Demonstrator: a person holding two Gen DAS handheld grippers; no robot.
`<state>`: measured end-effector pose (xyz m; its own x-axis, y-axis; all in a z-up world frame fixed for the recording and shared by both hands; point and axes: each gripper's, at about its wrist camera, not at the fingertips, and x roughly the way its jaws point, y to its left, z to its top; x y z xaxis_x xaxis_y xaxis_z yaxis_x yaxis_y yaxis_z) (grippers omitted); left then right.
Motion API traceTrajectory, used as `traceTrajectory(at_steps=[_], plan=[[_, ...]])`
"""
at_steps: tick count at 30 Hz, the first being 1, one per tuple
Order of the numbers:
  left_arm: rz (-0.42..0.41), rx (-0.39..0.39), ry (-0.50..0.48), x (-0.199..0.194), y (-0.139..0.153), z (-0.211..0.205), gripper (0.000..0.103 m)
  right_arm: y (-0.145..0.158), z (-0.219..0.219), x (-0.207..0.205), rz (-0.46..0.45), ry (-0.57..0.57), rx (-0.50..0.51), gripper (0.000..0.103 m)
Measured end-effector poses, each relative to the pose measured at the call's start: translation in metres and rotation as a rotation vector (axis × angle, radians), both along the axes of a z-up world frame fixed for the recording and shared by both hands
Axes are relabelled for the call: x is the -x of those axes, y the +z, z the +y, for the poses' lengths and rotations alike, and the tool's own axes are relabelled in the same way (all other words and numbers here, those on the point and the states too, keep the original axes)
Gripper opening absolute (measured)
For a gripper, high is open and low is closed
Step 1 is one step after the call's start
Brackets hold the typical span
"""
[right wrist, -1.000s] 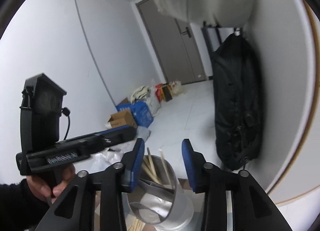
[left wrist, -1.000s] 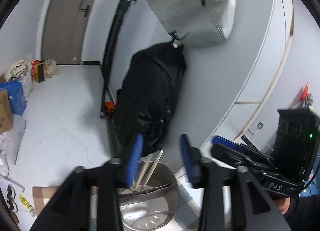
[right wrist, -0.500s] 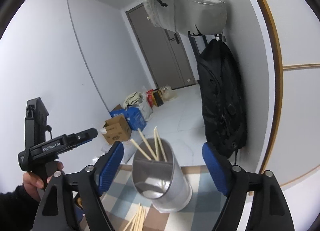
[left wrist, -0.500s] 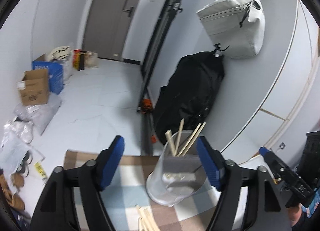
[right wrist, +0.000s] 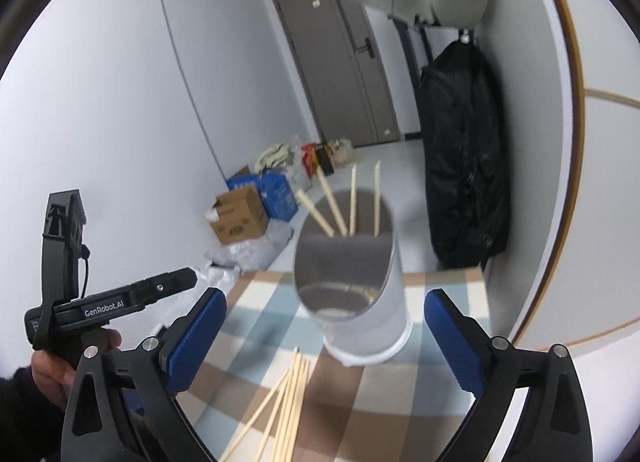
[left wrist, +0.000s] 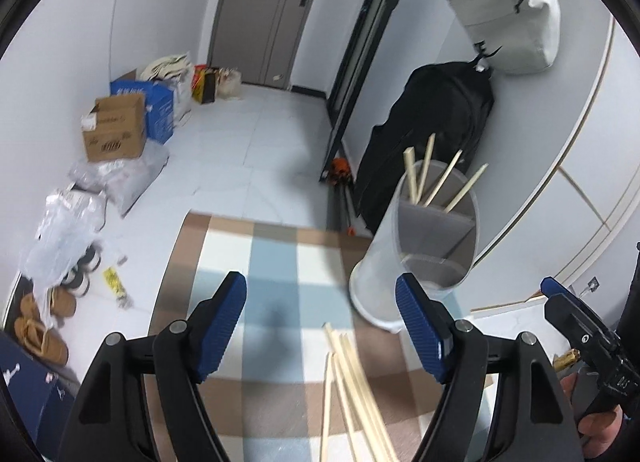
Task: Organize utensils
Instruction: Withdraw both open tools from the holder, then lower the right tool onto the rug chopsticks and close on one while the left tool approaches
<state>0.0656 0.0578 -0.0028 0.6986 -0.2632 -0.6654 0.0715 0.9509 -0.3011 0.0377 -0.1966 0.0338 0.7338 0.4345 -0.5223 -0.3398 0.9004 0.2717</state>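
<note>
Both grippers, left (left wrist: 322, 326) and right (right wrist: 325, 338), stand released and empty. Loose chopsticks (right wrist: 286, 402) lie on the checked surface (left wrist: 272, 262) before the holder (right wrist: 352, 270), long axes running toward the fingers. They sit below the right gripper, judged marginally nearer.

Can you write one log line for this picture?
left gripper open | right gripper open | four chopsticks in holder | loose chopsticks on mat

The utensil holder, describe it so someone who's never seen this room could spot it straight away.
Find the checked cloth on the table. At its far end, ahead of the loose chopsticks, stands the holder. It is the only upright thing there: a white cylinder with a divider inside and four chopsticks poking out.
</note>
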Motion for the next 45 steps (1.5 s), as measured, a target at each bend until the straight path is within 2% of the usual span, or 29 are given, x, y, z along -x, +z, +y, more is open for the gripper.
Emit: traceTrajectory(at_steps=[5,12,13,15,18,22,26,31,33,38,40,41,45], plan=[[0.036,-0.015,0.030,0.003,-0.018,0.012,0.077,-0.024,0.023,0.001,0.070,0.048,0.058,0.100],[0.052,-0.001,0.057,0.006,-0.027,0.028,0.078,-0.065,0.061,-0.012,0.203,0.144,0.154,0.099],[0.053,-0.010,0.059,0.007,-0.028,0.028,0.078,-0.071,0.065,-0.014,0.222,0.156,0.158,0.096],[0.062,-0.012,0.059,0.008,-0.032,0.030,0.079,-0.085,0.075,-0.021,0.277,0.180,0.178,0.082],[0.079,-0.020,0.062,0.008,-0.039,0.035,0.079,-0.103,0.083,-0.029,0.334,0.175,0.207,0.066],[0.093,-0.029,0.082,0.008,-0.042,0.043,0.079,-0.118,0.088,-0.042,0.377,0.143,0.196,0.062],[0.117,-0.009,0.124,0.008,-0.044,0.055,0.079,-0.123,0.100,-0.056,0.381,0.140,0.211,0.050],[0.132,0.030,0.158,0.007,-0.046,0.067,0.079,-0.130,0.130,-0.071,0.364,0.174,0.297,0.043],[0.135,0.036,0.166,0.006,-0.047,0.070,0.079,-0.136,0.140,-0.078,0.374,0.179,0.342,0.034],[0.136,0.053,0.172,0.005,-0.047,0.076,0.079,-0.145,0.151,-0.086,0.374,0.189,0.422,0.028],[0.135,0.056,0.176,0.005,-0.047,0.078,0.079,-0.145,0.154,-0.086,0.364,0.198,0.455,0.020],[0.135,0.060,0.175,0.005,-0.047,0.079,0.079,-0.144,0.155,-0.085,0.358,0.203,0.466,0.011],[0.136,0.060,0.176,0.004,-0.048,0.080,0.079,-0.140,0.155,-0.083,0.323,0.204,0.469,0.010]])
